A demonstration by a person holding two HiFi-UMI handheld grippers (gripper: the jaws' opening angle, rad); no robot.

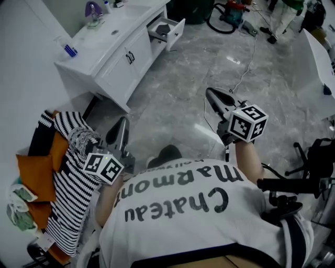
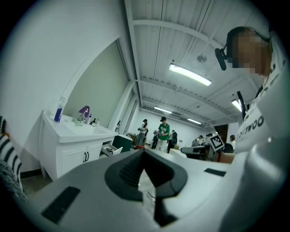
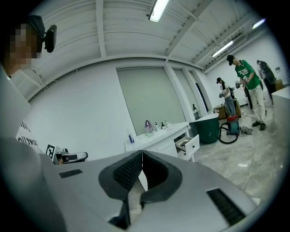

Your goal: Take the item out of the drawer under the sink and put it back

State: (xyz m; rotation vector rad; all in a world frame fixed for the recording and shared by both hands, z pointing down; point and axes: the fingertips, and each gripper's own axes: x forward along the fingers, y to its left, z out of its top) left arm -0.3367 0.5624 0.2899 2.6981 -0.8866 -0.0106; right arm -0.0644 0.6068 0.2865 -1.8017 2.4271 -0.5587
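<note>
Standing well apart from the white sink cabinet (image 1: 112,57): left claw (image 1: 119,127) and right claw (image 1: 212,95) both fully closed, tips meeting, nothing between them. Drawer (image 1: 177,30) under the tabletop stands open; dark item (image 1: 163,29) lies inside it.

Bright overhead strip lights (image 2: 190,74), fisheye-dark corners, glossy floor (image 1: 209,73) glare

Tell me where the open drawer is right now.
Head view, top centre: the open drawer sticks out at the right end of the white vanity, beside a dark green bin.
</note>
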